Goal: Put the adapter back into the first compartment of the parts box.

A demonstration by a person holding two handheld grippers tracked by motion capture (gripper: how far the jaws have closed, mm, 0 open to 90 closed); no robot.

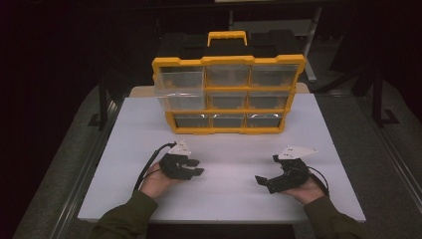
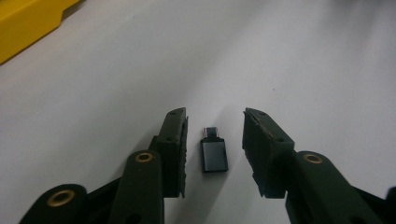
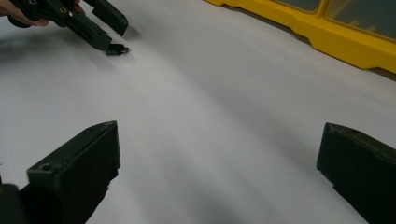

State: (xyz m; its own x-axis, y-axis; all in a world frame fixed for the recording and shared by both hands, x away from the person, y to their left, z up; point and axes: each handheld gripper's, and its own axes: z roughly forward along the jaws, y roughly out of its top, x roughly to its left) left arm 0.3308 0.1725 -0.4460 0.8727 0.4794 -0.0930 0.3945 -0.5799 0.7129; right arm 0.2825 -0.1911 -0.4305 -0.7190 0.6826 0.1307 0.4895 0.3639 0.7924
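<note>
A small dark USB adapter (image 2: 215,156) lies flat on the white tabletop (image 1: 318,149), its metal plug pointing away from my left gripper (image 2: 215,113). The two left jaws stand on either side of it with a gap on each side, so the pads do not touch it. In the high view my left gripper (image 1: 196,167) rests low on the table at left centre. The right gripper view shows the same adapter (image 3: 116,50) at the tips of the left gripper (image 3: 116,35). My right gripper (image 1: 267,169) rests at the right, jaws wide apart (image 3: 219,128) and empty.
A yellow-framed organizer (image 1: 229,60) with clear drawers and a top handle stands at the back centre of the table. Its top-left drawer (image 1: 179,84) is pulled out toward me. Dark floor surrounds the table edges.
</note>
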